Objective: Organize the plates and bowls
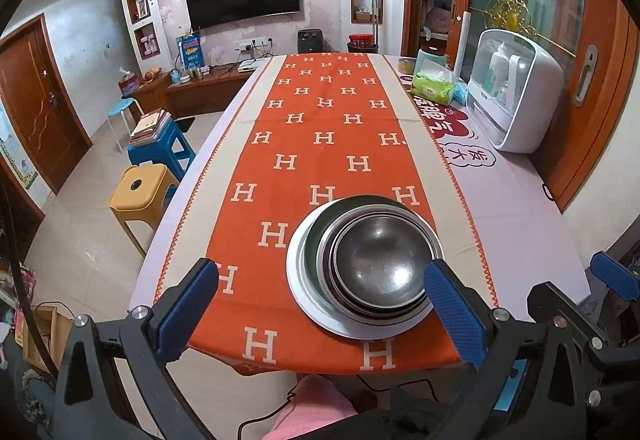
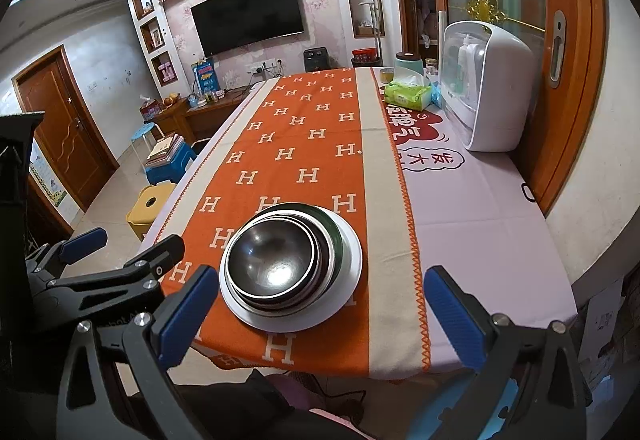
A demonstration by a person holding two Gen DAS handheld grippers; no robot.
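Nested steel bowls (image 1: pixel 376 272) sit on a white plate (image 1: pixel 304 304) near the table's front edge (image 1: pixel 320 366). Your left gripper (image 1: pixel 332 312) and right gripper (image 2: pixel 320 316) gape empty; nudging the stack toward you could tip it off.

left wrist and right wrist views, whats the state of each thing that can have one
left gripper: open, empty, back from the stack
right gripper: open, empty
metal bowls: nested, upright, empty, on the plate
white plate: flat on the runner, under the bowls
orange runner: spread flat along the table
white cabinet: upright, bottles inside
wipes pack: lying flat
television: off
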